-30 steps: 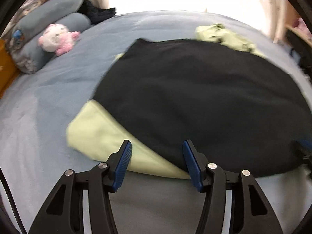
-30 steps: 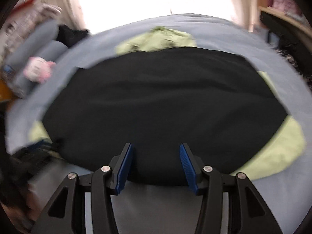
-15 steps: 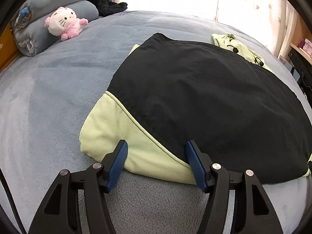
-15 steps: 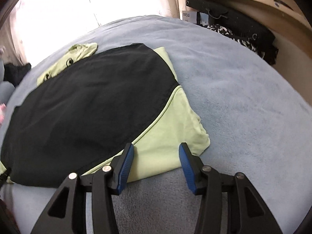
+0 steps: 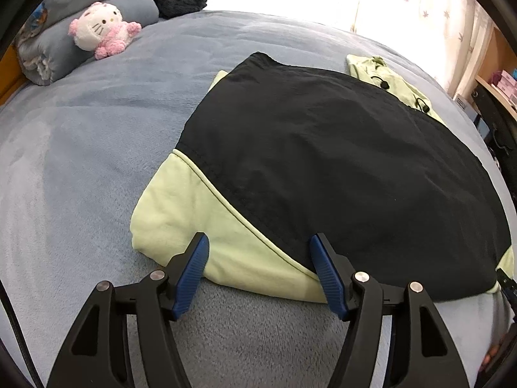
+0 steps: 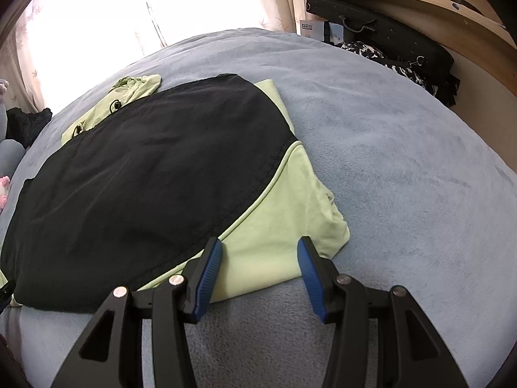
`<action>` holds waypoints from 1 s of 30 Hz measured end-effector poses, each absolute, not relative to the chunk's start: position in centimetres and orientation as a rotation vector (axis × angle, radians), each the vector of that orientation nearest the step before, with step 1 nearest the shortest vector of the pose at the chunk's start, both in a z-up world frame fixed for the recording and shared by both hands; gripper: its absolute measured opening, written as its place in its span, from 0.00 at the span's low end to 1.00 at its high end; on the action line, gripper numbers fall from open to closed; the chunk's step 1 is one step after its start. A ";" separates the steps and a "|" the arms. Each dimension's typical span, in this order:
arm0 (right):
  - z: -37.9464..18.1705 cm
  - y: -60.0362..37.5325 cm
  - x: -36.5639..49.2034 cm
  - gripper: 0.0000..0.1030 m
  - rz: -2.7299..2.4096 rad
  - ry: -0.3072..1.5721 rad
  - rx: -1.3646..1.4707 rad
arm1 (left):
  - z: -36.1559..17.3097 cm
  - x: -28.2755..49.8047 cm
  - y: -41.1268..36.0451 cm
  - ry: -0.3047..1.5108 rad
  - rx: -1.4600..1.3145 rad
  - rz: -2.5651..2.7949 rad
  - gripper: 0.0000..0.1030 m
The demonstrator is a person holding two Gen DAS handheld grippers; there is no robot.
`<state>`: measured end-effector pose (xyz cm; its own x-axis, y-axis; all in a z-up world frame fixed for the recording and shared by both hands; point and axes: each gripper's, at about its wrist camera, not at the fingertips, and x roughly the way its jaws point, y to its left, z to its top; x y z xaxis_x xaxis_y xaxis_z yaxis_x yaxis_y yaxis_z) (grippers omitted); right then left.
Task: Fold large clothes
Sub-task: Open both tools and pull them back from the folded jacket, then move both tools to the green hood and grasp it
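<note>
Black and pale green nylon jacket (image 5: 323, 161) lies spread flat on the grey-blue fleece bedspread (image 5: 97, 161), its near hem facing us. Our left gripper (image 5: 258, 268) hovers at the near left green corner, jaws spread and just opened wider, fabric lying between the pads but not pinched. Our right gripper (image 6: 260, 268) sits at the near right green corner (image 6: 290, 226), jaws apart, nothing gripped.

We judge the main risk is a shallow bite: the cloth looks slick, so closing on only the top layer would let the lower layer drag and the fold skew. Pinching bedspread pile along with the hem would tug the whole surface.

Beyond the far edge the pale green hood (image 5: 387, 77) with its cords lies loose and could bunch under a fold. Open bedspread runs wide to both sides; the pink and white plush cat (image 5: 100, 30) and rolled grey blanket (image 5: 58, 51) stay well apart at far left.
</note>
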<state>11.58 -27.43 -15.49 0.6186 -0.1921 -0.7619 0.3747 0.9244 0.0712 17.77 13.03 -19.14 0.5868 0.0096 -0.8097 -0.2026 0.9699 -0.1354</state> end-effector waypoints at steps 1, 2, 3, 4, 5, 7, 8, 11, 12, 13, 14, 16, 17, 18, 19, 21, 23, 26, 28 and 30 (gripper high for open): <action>-15.5 -27.4 11.6 0.48 -0.329 0.846 0.234 | -18.9 17.8 13.0 0.945 -0.217 0.117 0.62; -15.4 -27.5 11.7 0.48 -0.328 0.849 0.234 | -18.7 17.8 13.1 0.951 -0.212 0.115 0.62; -15.4 -27.5 11.7 0.48 -0.327 0.855 0.237 | -18.4 17.9 13.2 0.956 -0.207 0.117 0.62; -15.3 -27.6 11.8 0.48 -0.326 0.863 0.244 | -18.0 17.9 13.3 0.958 -0.203 0.115 0.62; -15.2 -27.6 11.9 0.48 -0.325 0.870 0.250 | -17.5 18.0 13.5 0.958 -0.200 0.115 0.62; -14.9 -27.6 12.3 0.48 -0.320 0.911 0.252 | -16.4 18.5 13.7 0.946 -0.194 0.119 0.62; -14.7 -27.5 12.6 0.48 -0.315 0.930 0.252 | -15.7 18.9 13.7 0.938 -0.188 0.118 0.62; -13.5 -27.4 13.4 0.48 -0.256 0.948 0.287 | -13.8 20.6 13.8 0.911 -0.174 0.114 0.63; -13.0 -27.3 13.8 0.48 -0.227 0.946 0.308 | -12.9 21.6 13.7 0.904 -0.178 0.104 0.64; -12.4 -27.1 14.4 0.48 -0.204 0.942 0.320 | -12.3 22.3 13.7 0.901 -0.180 0.098 0.65; -11.9 -26.9 14.9 0.48 -0.188 0.938 0.323 | -11.5 23.4 13.6 0.894 -0.183 0.087 0.65; -10.5 -26.2 16.4 0.48 -0.146 0.924 0.312 | -10.2 25.3 13.3 0.880 -0.182 0.064 0.65; -9.9 -25.9 17.0 0.48 -0.131 0.917 0.303 | -9.5 26.5 13.1 0.873 -0.174 0.054 0.65; -9.0 -25.4 18.1 0.48 -0.106 0.909 0.285 | -9.0 27.6 12.7 0.868 -0.159 0.047 0.65; -8.3 -25.0 19.1 0.48 -0.088 0.904 0.270 | -8.6 28.6 12.5 0.866 -0.144 0.043 0.65; -6.6 -24.2 21.1 0.48 -0.056 0.879 0.223 | -7.6 31.0 11.6 0.860 -0.107 0.031 0.66; -5.4 -23.5 22.9 0.48 -0.039 0.848 0.172 | -7.0 33.2 10.8 0.860 -0.076 0.008 0.66; -3.9 -22.4 27.0 0.48 -0.019 0.818 0.096 | -6.3 36.9 9.3 0.860 -0.020 -0.017 0.66; -3.5 -22.3 29.4 0.48 -0.012 0.817 0.089 | -6.0 39.2 8.5 0.855 0.012 -0.017 0.66; -3.0 -22.6 32.3 0.48 -0.001 0.811 0.095 | -5.9 41.9 7.7 0.858 0.037 -0.025 0.66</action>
